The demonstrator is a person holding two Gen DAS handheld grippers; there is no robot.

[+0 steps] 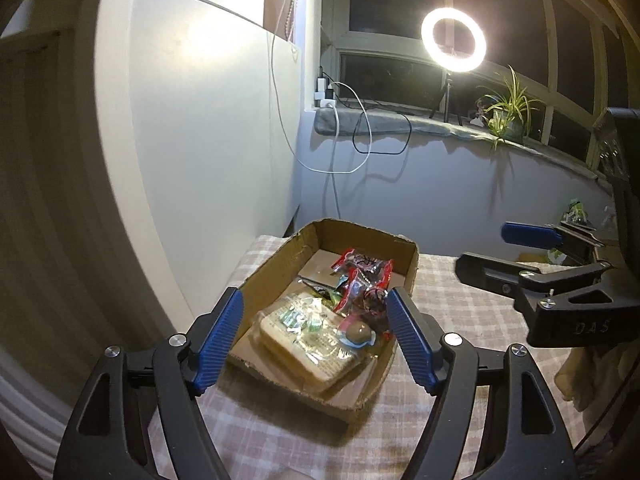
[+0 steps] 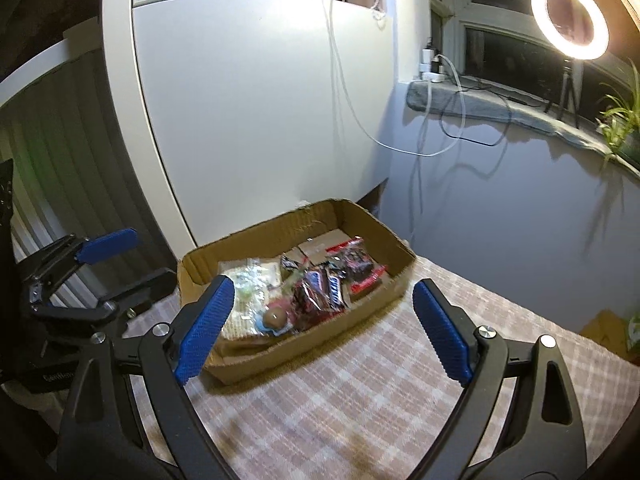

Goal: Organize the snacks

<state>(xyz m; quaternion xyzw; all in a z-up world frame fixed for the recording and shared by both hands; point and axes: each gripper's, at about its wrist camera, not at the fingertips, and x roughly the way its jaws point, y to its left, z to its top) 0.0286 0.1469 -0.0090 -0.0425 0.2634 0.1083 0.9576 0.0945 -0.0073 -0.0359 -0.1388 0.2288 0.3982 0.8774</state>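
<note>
Both the left tongs (image 1: 314, 336) and right tongs (image 2: 324, 330) are hanging released and empty before the shallow brown cardboard box (image 2: 308, 354) on the checked-cloth counter (image 2: 360, 400), since the wrapped snacks (image 1: 320, 320) are lying gathered inside it.

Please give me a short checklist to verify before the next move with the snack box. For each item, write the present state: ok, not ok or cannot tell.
1. Left gripper empty, jaws open: ok.
2. Right gripper empty, jaws open: ok.
3. Cardboard box flat on the checked tablecloth, away from the near edge: ok.
4. Snacks inside the box, none hanging over its wall: red packets, the large clear-wrapped pack and the small round brown sweet: ok.
5. Tablecloth around the box free of stray snacks: ok in the part both views show; a greenish packet lies beyond the right gripper, where exactly cannot tell.
6. Grippers apart from each other: ok.
</note>
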